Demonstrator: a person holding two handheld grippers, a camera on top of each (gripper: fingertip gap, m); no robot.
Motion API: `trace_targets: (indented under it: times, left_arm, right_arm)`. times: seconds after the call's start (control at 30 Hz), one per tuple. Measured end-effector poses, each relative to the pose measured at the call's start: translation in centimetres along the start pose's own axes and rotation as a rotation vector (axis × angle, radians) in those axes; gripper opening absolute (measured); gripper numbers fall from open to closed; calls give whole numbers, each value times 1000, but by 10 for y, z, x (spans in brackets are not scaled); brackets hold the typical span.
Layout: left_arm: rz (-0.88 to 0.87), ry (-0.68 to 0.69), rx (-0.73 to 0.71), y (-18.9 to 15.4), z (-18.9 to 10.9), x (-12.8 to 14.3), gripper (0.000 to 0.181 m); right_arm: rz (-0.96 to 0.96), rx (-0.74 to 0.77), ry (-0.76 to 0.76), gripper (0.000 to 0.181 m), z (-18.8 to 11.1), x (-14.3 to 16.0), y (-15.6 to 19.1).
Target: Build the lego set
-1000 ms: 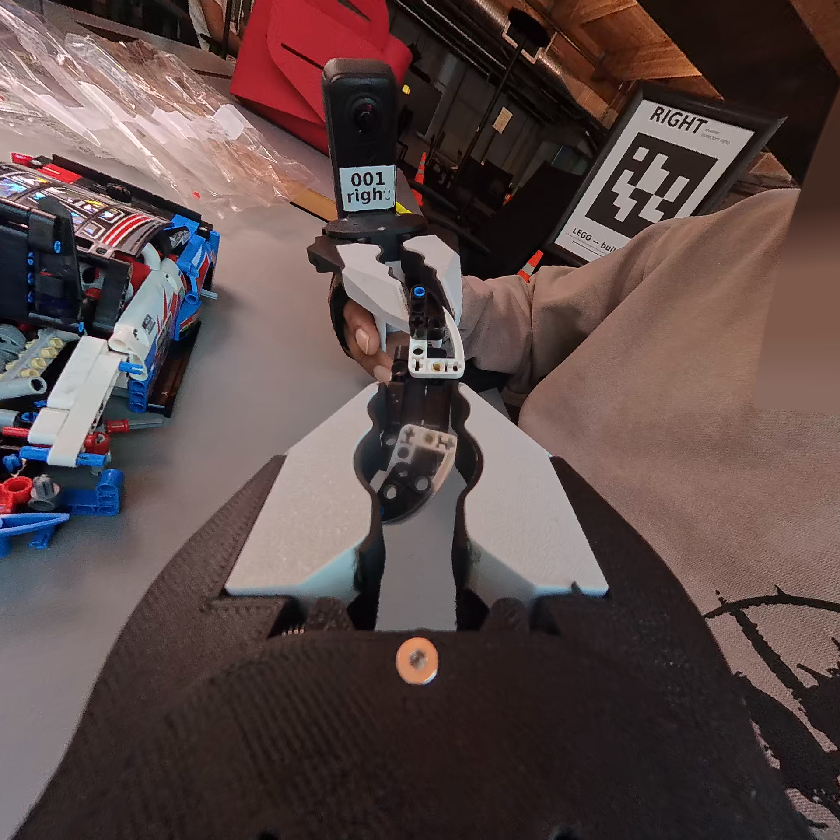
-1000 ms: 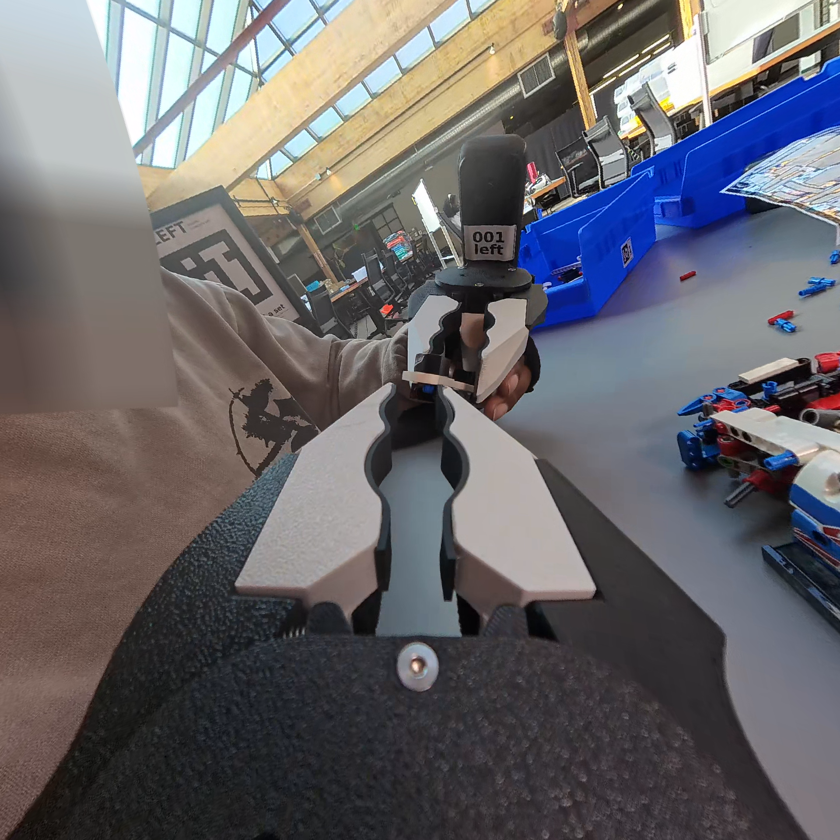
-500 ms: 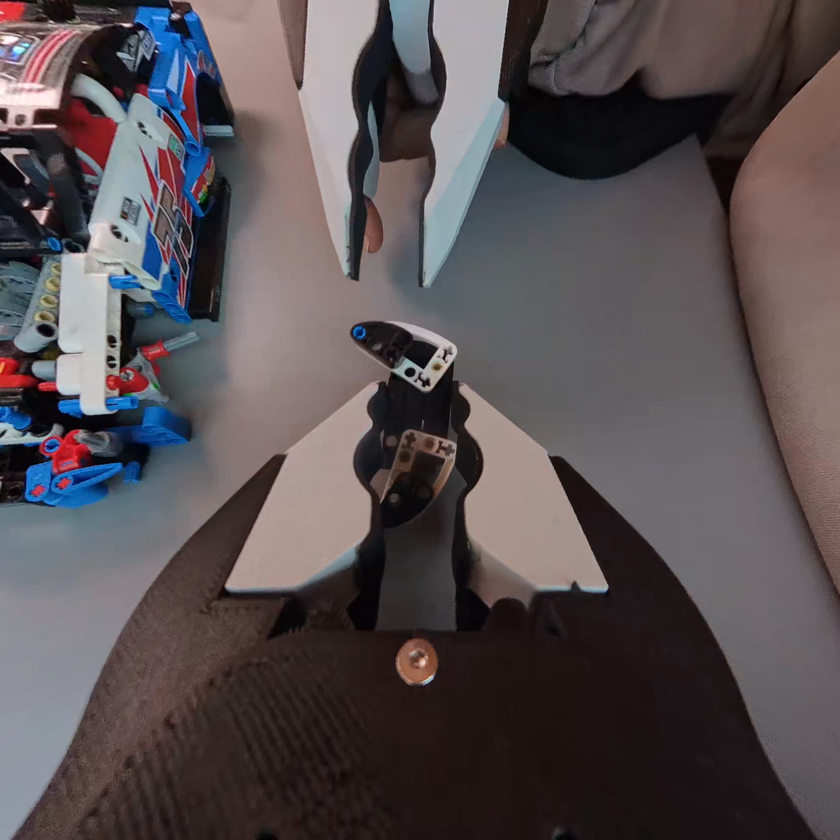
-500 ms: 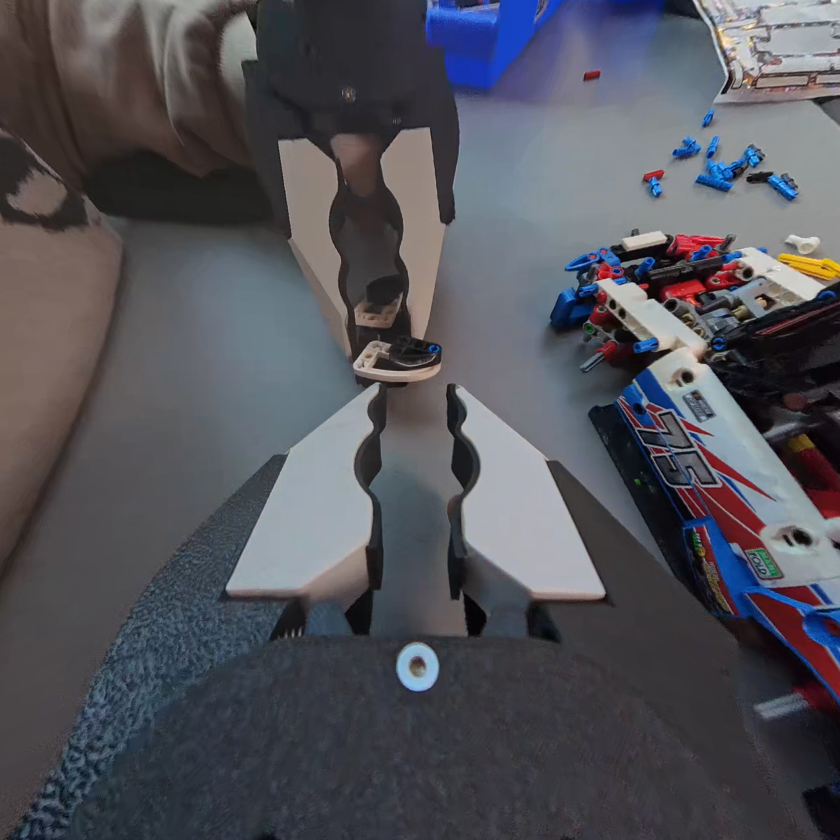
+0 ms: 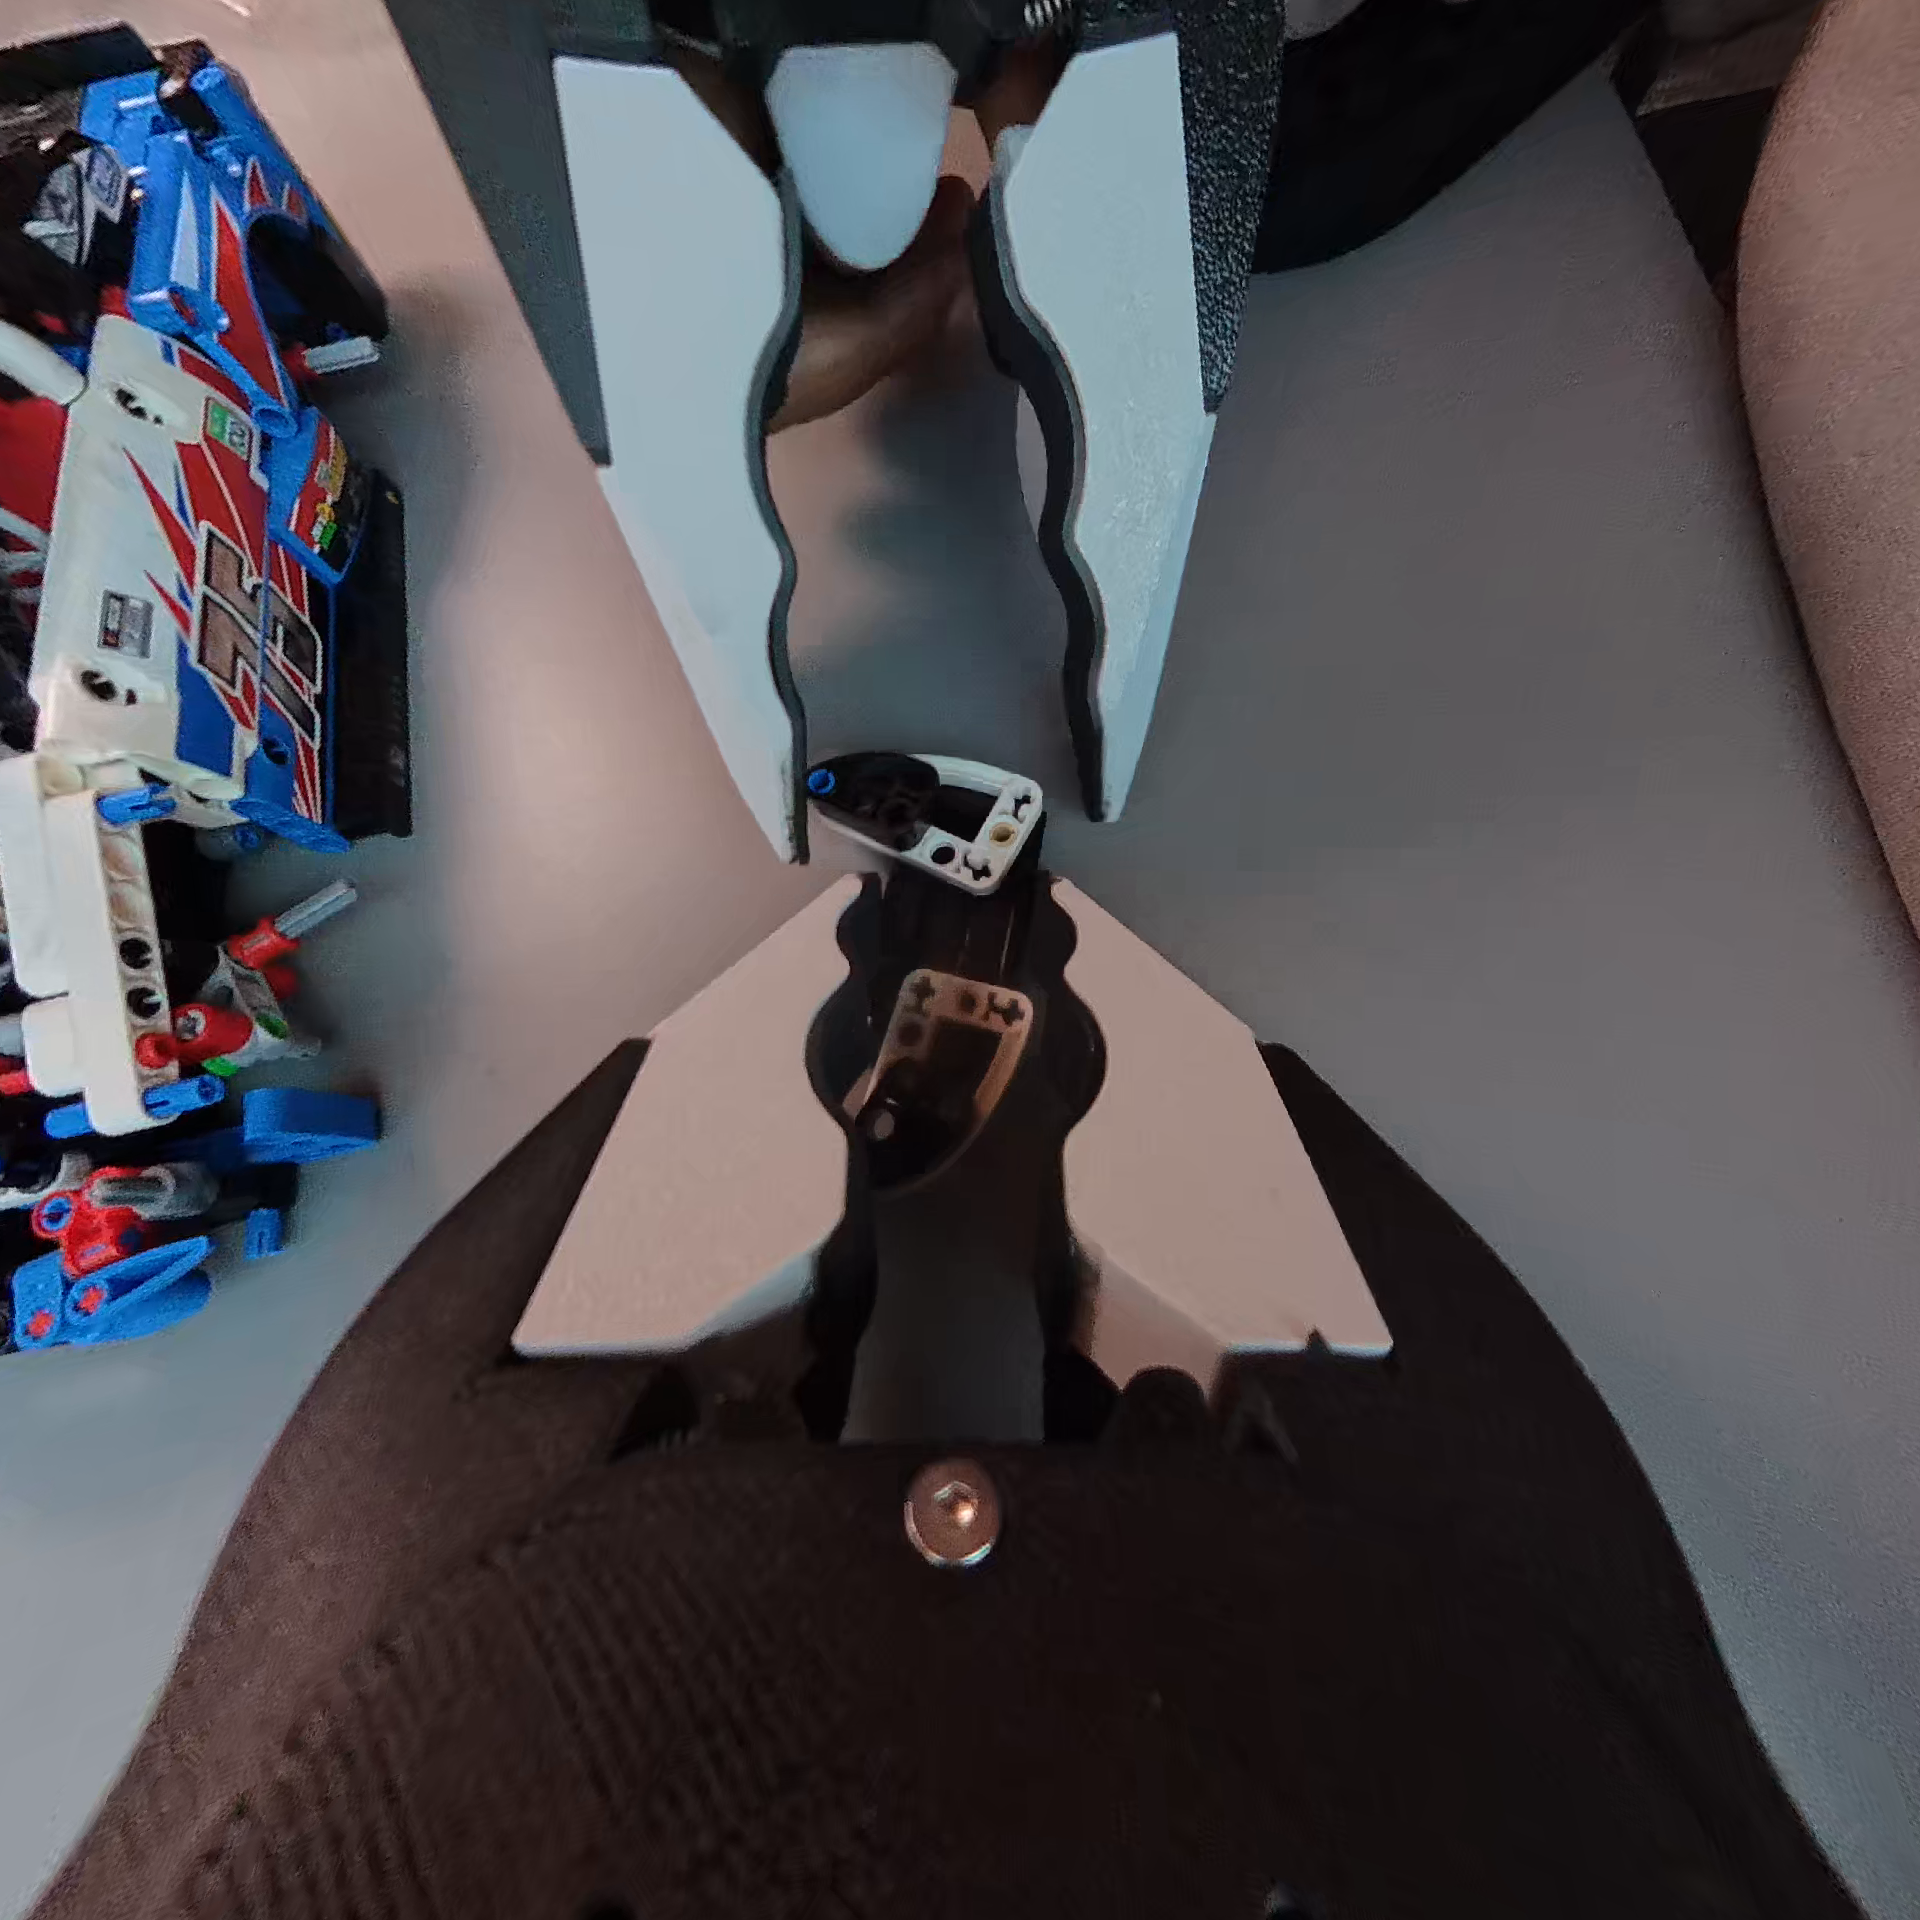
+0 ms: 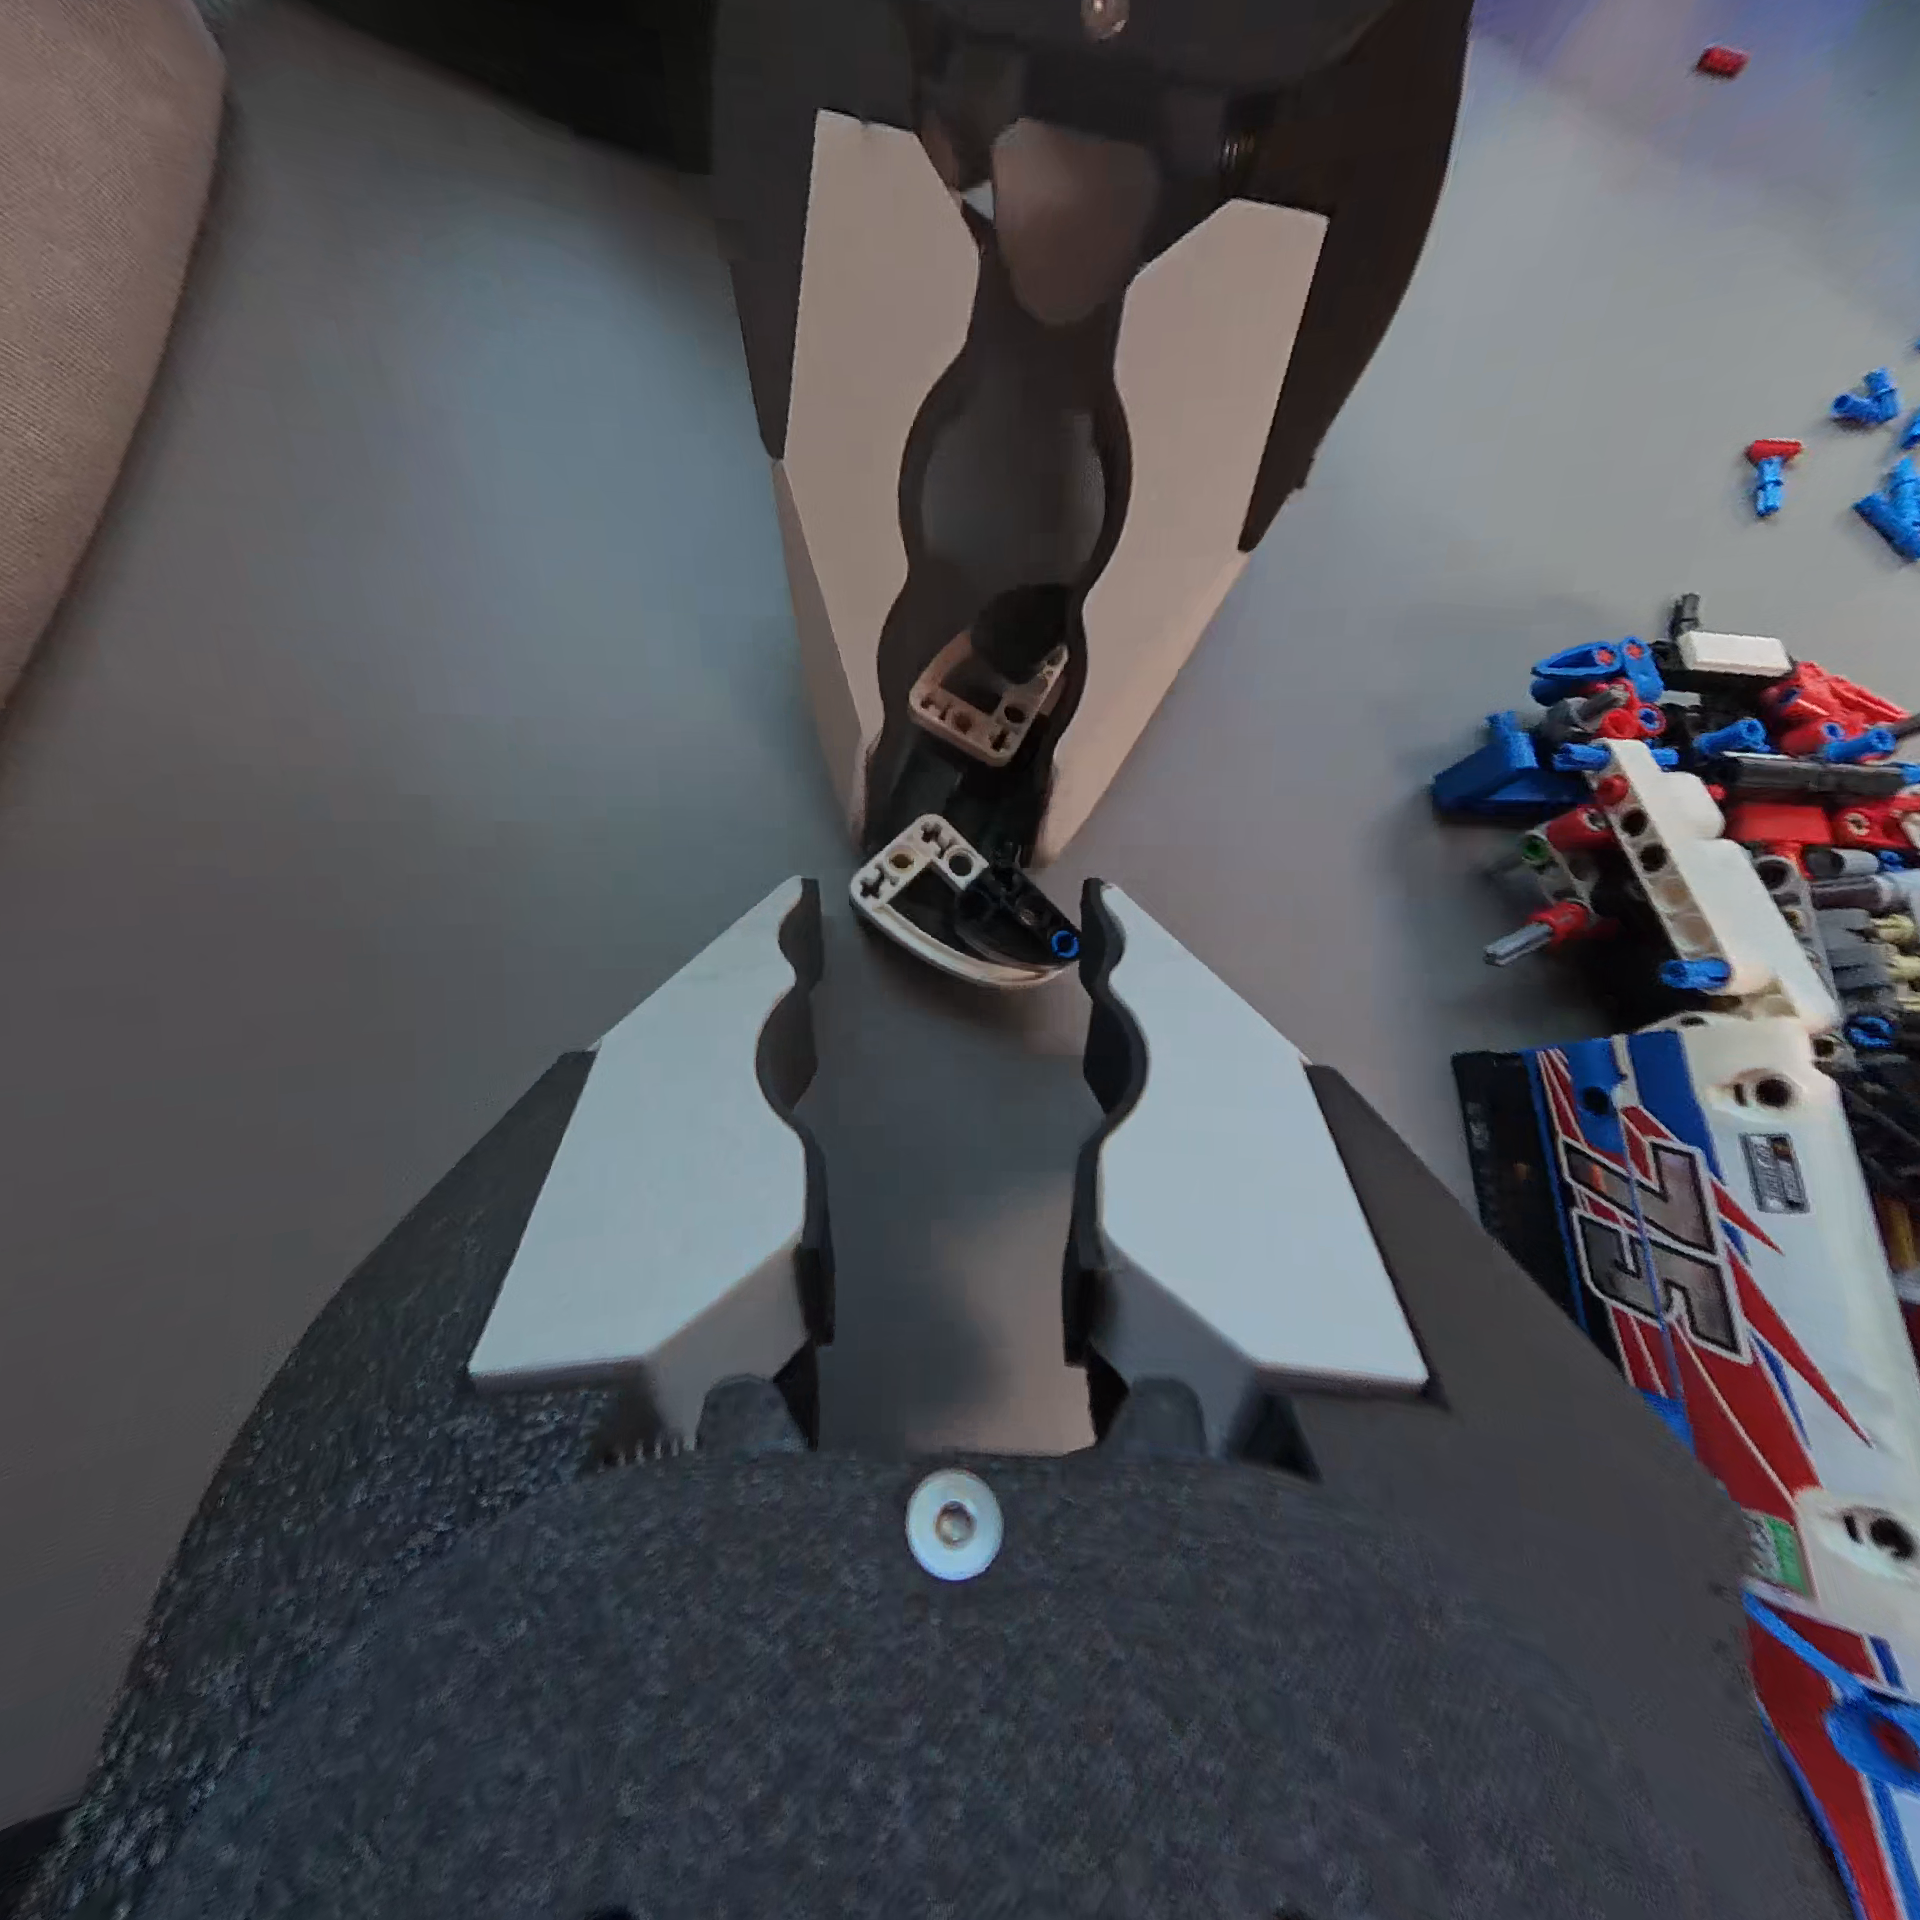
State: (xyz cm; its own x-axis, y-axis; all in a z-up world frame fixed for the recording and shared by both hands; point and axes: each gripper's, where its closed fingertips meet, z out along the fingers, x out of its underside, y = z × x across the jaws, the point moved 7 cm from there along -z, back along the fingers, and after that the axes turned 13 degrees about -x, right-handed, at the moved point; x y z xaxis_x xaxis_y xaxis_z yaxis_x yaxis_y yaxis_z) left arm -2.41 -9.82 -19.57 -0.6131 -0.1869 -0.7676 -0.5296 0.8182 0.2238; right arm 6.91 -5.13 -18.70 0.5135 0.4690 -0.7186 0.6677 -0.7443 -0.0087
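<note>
Grippers tip to tip over grey table.
Left gripper jaws clamped on black-and-white lego piece; right gripper jaws apart around its far end, beside lego car.

We look down along our left gripper, whose white fingers are closed on a small black and white lego assembly. Its front panel, white-framed with a black curved part and a blue pin, sticks out past the fingertips, and a second white panel sits between the fingers. Facing us, the right gripper reaches in with its jaws parted on either side of the front panel; whether they touch it we cannot tell. Along the left edge of the grey tabletop lies the blue, red and white car model.
</note>
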Motion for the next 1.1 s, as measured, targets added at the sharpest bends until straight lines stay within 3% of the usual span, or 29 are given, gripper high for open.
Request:
trace_targets:
  times: [0.23,0.4,0.5,0.6,0.67,0.73,0.8,0.87,0.9,0.93,1.0,1.07,1.1]
  left_arm:
    - [-63,30,-102,12,-4,7,27]
    - [-78,39,-140,16,-6,10,29]
    - [-114,36,-109,17,-13,9,41]
    - [-231,-111,-150,41,-47,-4,46]
    - [-369,-210,-284,78,-82,-4,42]
    - [-580,-224,-503,127,-119,14,40]
    - [-889,-280,-703,175,-155,44,48]
    - [-1305,-507,-735,211,-180,75,55]
    - [-1510,-652,-709,223,-183,89,62]
    - [-1609,-726,-736,233,-181,98,64]
    - [-1633,-702,-917,248,-170,101,64]
    - [-1722,-709,-912,264,-154,104,71]
    - [-1708,-680,-984,270,-151,107,69]
  right_arm:
    - [24,137,40,18,-14,11,-7]
    - [24,140,25,13,-16,12,-8]
    - [34,138,18,18,-17,13,-8]
    - [66,149,-65,32,-30,8,-10]
    - [88,184,-154,33,-46,4,-14]
    - [117,236,-246,30,-60,3,-20]
    - [148,283,-328,28,-68,3,-26]
    - [170,296,-381,25,-68,2,-28]
    - [175,294,-396,25,-66,1,-29]
    - [175,287,-401,24,-64,0,-28]
    - [169,266,-404,24,-59,-2,-26]
    - [161,253,-404,23,-56,-3,-23]
    - [157,254,-405,23,-56,-4,-22]
